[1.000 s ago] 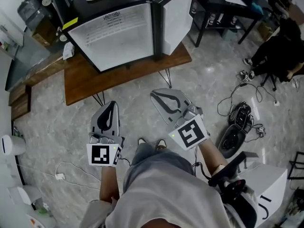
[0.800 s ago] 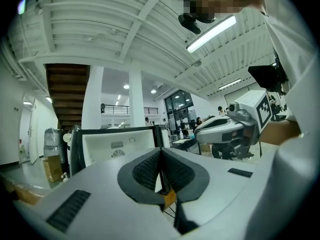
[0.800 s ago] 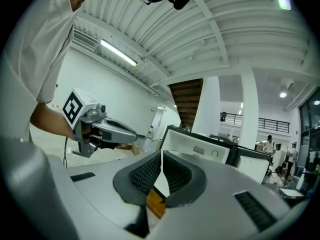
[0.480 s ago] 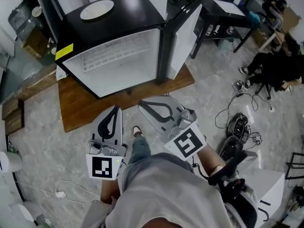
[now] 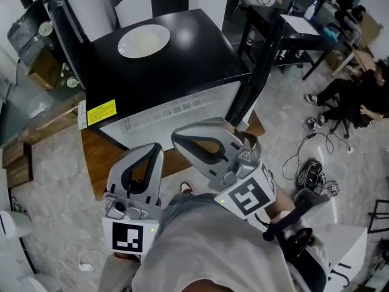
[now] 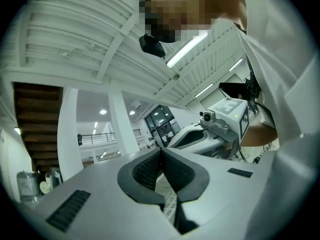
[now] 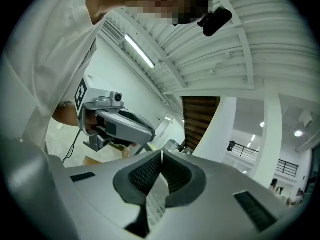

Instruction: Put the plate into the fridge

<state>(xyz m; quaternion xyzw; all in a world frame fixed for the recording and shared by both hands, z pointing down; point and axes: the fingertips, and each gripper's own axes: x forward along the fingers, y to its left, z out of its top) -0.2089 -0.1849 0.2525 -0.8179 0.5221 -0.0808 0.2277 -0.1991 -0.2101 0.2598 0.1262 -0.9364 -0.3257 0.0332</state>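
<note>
Tools: left tool [image 5: 154,147] at lower left and right tool [image 5: 177,140] at centre, each with its jaws pressed together and nothing between them.
Plate: one white plate [image 5: 143,41] lies on the black top of the fridge [image 5: 188,72], upper left of the frame, well apart from both tools.
Fridge: its door [image 5: 255,72] stands open at the right, seen edge-on; the pale interior shows below the top's front edge.
Writing: a yellow label [image 5: 101,112] sits at the fridge's front left corner, its print too small to read; each tool carries a marker cube, left [image 5: 129,239] and right [image 5: 246,198].
Around: wooden table [image 5: 100,163] under the fridge; black desk [image 5: 285,23] upper right; cables [image 5: 316,175] on the floor at right; cardboard box [image 5: 39,69] upper left.
In the way: the right tool overlaps the fridge opening's lower edge.
Count: two tools, one plate, one fridge, one label.
</note>
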